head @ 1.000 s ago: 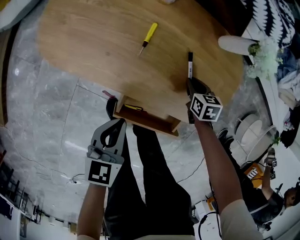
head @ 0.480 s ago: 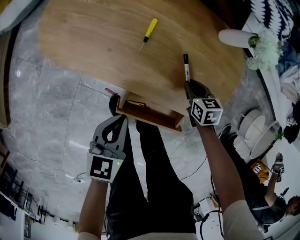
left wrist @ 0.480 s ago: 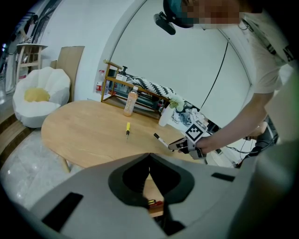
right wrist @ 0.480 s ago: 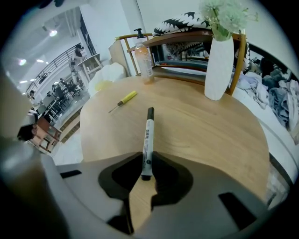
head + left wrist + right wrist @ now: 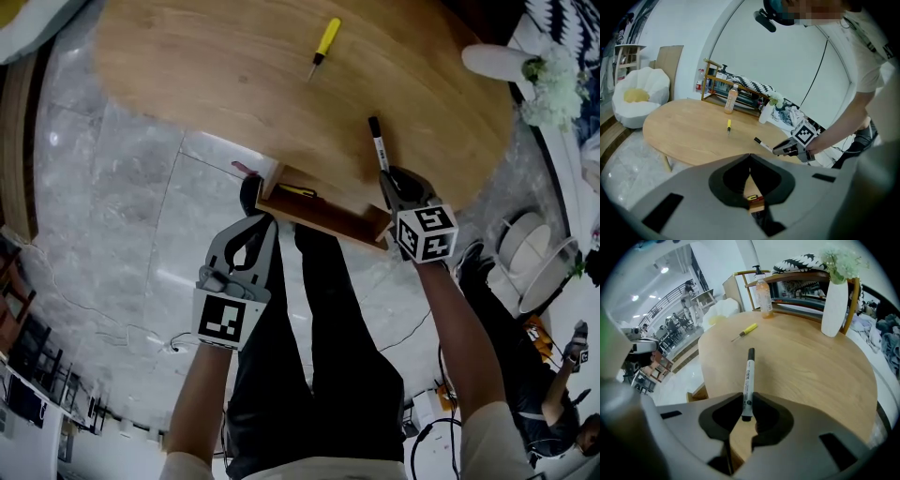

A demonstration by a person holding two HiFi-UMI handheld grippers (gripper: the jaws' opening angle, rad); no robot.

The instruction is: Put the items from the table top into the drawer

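Observation:
A black-and-white marker (image 5: 378,143) sticks out from my right gripper (image 5: 386,174), which is shut on its lower end over the round wooden table (image 5: 206,66), near the front edge. From the right gripper view the marker (image 5: 748,376) points away between the jaws of that gripper (image 5: 743,416). A yellow screwdriver (image 5: 325,42) lies farther back on the table. The wooden drawer (image 5: 323,223) stands open under the table edge, with a small yellow-and-black item (image 5: 298,191) inside. My left gripper (image 5: 262,225) is shut and empty, just in front of the drawer's left end.
An orange-capped bottle (image 5: 762,295) and a white vase with flowers (image 5: 833,301) stand at the table's far side, before a wooden shelf (image 5: 740,89). A white beanbag chair (image 5: 637,98) sits on the marble floor. My legs are below the drawer.
My right gripper has carried the marker toward the table's near edge and the open drawer. The left gripper has stayed beside the drawer.

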